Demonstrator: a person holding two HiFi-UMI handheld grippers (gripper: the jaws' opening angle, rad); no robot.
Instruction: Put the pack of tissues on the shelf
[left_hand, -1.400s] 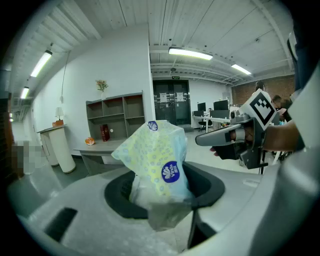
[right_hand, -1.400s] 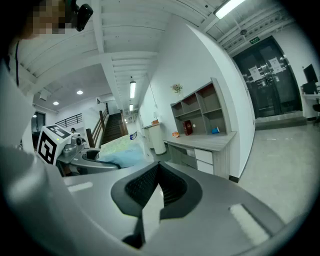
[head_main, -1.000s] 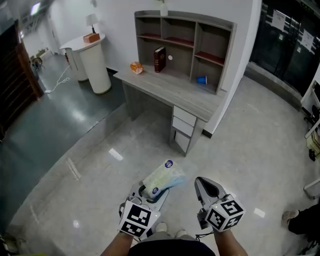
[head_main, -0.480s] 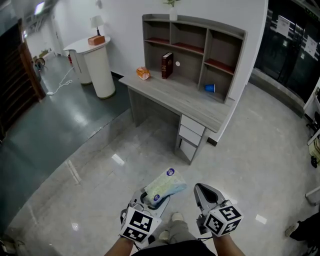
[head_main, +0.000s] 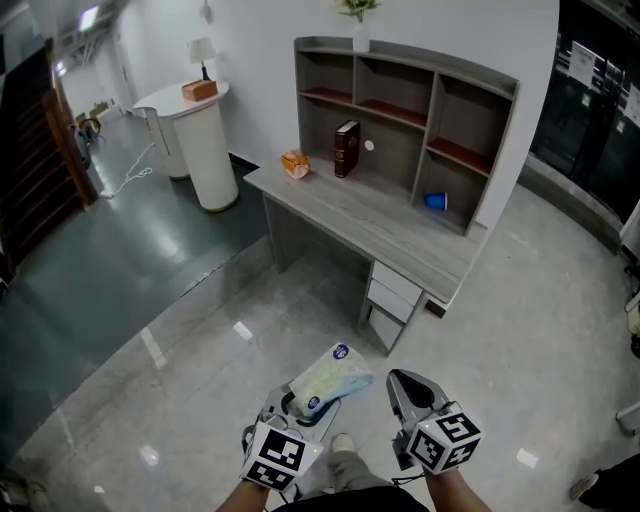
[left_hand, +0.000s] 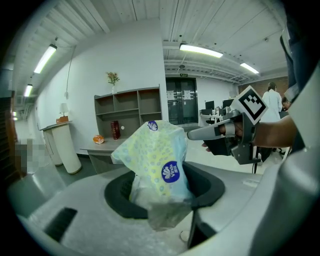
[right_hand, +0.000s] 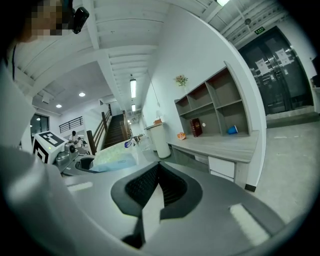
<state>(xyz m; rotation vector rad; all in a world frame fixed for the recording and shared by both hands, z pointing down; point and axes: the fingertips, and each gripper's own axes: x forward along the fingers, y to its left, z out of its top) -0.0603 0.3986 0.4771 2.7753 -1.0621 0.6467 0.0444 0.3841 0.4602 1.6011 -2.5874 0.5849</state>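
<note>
Left gripper (head_main: 298, 402) clenched on pack of tissues (head_main: 331, 374); the pack sticks up and forward out of the jaws, held above the floor (head_main: 190, 350) near the person. Right gripper (head_main: 404, 386) just right of it, jaws together, nothing between. Table (head_main: 372, 216) with shelf (head_main: 436, 110) stands far ahead, well apart from the pack.

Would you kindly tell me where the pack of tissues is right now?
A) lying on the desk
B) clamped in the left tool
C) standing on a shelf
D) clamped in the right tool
B: the pack of tissues is pinched between the jaws of the left tool, while the right tool is closed with nothing in it.
</note>
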